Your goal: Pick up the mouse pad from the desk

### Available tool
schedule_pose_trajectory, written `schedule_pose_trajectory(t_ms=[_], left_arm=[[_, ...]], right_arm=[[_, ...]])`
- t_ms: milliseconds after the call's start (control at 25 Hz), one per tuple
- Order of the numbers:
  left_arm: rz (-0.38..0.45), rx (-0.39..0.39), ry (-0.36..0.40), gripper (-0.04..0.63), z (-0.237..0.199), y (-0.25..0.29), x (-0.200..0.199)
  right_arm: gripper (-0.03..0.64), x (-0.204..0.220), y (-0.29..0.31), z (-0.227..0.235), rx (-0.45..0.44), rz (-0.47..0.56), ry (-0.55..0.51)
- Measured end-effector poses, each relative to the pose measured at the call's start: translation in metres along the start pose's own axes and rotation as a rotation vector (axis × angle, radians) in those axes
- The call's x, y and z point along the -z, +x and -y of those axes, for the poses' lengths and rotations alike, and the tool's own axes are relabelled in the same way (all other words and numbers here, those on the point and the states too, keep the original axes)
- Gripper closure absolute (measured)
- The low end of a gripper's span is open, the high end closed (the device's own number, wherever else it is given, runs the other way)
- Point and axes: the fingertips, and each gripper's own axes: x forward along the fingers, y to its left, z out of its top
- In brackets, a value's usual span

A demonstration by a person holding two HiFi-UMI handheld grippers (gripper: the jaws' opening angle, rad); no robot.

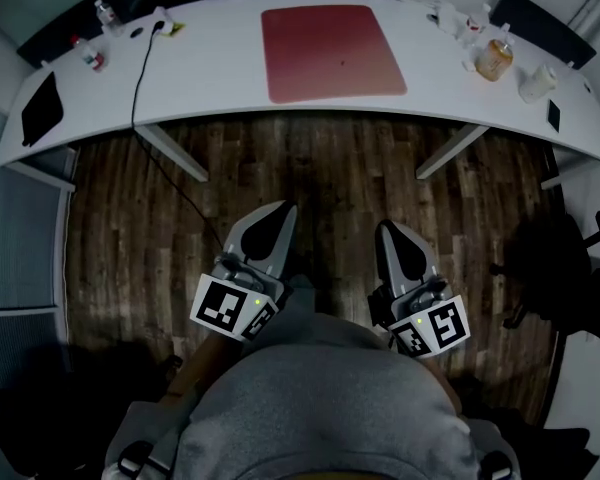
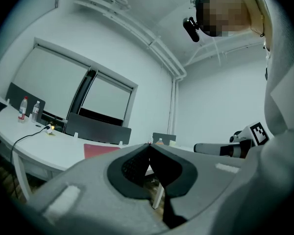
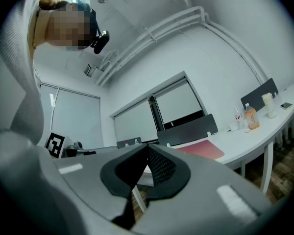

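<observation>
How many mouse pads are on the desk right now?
1. The red mouse pad lies flat in the middle of the white desk; nothing on the desk looks able to hide another.

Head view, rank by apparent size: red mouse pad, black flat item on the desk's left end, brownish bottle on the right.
1. red mouse pad
2. black flat item
3. brownish bottle
All sit on one desk, so nearness hardly skews this.

A red mouse pad lies flat at the middle of the curved white desk, and a black cable trails off the desk's left part. The left gripper and right gripper hover over the wooden floor, well apart from the desk, jaws seemingly together.
</observation>
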Motion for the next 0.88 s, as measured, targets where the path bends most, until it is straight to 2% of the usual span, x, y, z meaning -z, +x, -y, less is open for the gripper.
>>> schedule_pose_trajectory(t_ms=[520,880], left_arm=[[-0.012,0.04,0.017,0.597,-0.083,0.058,-0.011],[-0.028,0.046,0.006,0.597,-0.107,0.073,-0.005]], right_arm=[[0.615,-0.001,0.1,0.029,0.026,0.023,-0.005],[0.615,0.013,0.124,0.04,0.049,0.0,0.025]])
